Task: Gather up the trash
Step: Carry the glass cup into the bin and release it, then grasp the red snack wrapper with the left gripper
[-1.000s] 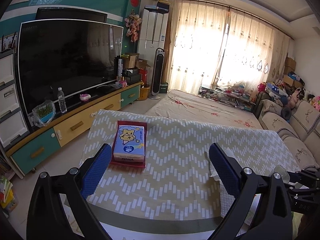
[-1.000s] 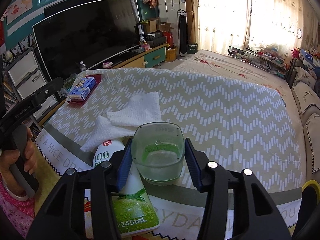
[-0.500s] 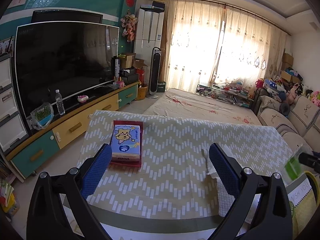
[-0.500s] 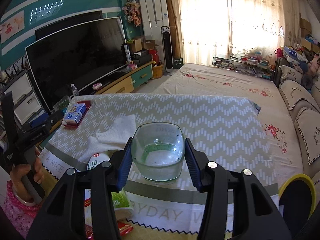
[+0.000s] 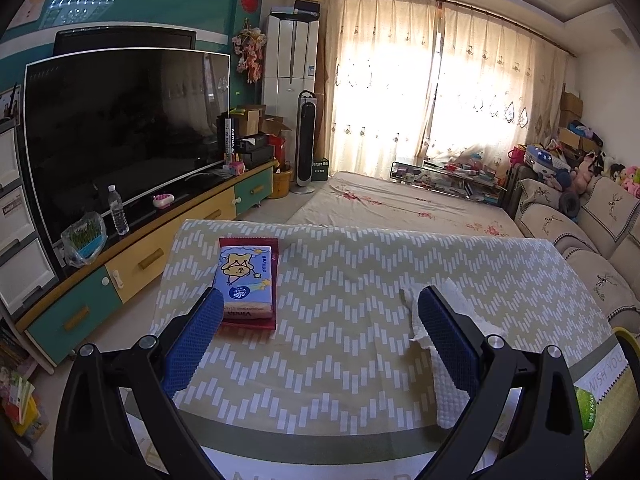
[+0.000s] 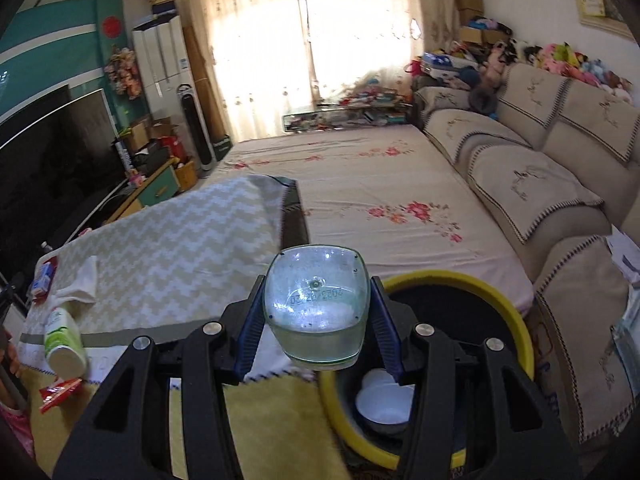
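Note:
My right gripper point(image 6: 316, 312) is shut on a clear plastic cup point(image 6: 316, 304), lifted and tilted with its base towards the camera. It hangs at the left edge of a yellow-rimmed black bin point(image 6: 516, 320), which holds a white cup point(image 6: 384, 404). Left on the table lie a green-and-white bottle point(image 6: 64, 336), a red wrapper point(image 6: 60, 394) and a white paper towel point(image 6: 82, 280). My left gripper point(image 5: 320, 320) is open above the zigzag tablecloth point(image 5: 340, 320), between a blue tissue pack point(image 5: 246, 280) and the paper towel point(image 5: 452, 352).
A beige sofa point(image 6: 560, 184) runs along the right. A floral sheet point(image 6: 380, 200) covers the floor beyond the table. A TV point(image 5: 120, 128) on a low cabinet point(image 5: 140, 256) stands on the left. A person's hand point(image 6: 12, 364) shows at the left edge.
My right gripper swung right with the cup, off the table and over to the yellow-rimmed bin, rolling as it went. The left gripper stayed almost still.

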Demonstrator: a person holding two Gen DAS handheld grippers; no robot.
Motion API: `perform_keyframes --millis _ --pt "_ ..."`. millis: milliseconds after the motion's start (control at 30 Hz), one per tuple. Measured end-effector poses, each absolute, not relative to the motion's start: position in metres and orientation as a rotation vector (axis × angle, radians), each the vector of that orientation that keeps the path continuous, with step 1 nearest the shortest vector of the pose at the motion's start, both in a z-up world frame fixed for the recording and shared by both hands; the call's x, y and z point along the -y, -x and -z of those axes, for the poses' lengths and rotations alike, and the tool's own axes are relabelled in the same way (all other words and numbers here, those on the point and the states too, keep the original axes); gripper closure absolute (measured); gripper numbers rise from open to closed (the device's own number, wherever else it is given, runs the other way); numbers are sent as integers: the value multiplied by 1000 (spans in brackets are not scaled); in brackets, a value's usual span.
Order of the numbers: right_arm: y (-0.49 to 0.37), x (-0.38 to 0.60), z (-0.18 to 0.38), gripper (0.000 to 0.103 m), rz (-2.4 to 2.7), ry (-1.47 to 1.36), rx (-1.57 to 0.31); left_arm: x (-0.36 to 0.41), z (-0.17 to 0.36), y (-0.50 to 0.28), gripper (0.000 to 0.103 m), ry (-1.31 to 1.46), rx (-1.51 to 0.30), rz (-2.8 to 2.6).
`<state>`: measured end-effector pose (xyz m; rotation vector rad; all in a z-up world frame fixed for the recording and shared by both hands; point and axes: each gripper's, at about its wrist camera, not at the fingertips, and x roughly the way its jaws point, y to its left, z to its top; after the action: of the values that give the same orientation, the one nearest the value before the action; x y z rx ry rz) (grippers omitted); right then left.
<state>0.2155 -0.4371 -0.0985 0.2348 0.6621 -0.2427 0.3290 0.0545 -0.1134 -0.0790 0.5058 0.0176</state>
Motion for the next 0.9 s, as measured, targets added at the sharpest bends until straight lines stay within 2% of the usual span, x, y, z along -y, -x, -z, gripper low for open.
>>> perform_keyframes --millis 400,467,600,733,800,900 --pt "-215 505 172 55 426 -325 -792 -53 118 -332 7 71 -522 -18" --pt "-213 507 176 50 447 -337 -784 -53 118 -332 7 70 -523 -15" --pt "-203 501 167 48 452 -353 -723 -51 117 -331 7 71 -520 -9" --pt "-199 484 134 47 424 -394 -574 -47 116 -328 7 65 -517 2" --pt "-204 472 115 42 405 -407 -484 -45 115 -326 7 60 -511 10" --pt "-219 445 90 38 382 -387 -391 -39 113 -324 7 41 -500 12"
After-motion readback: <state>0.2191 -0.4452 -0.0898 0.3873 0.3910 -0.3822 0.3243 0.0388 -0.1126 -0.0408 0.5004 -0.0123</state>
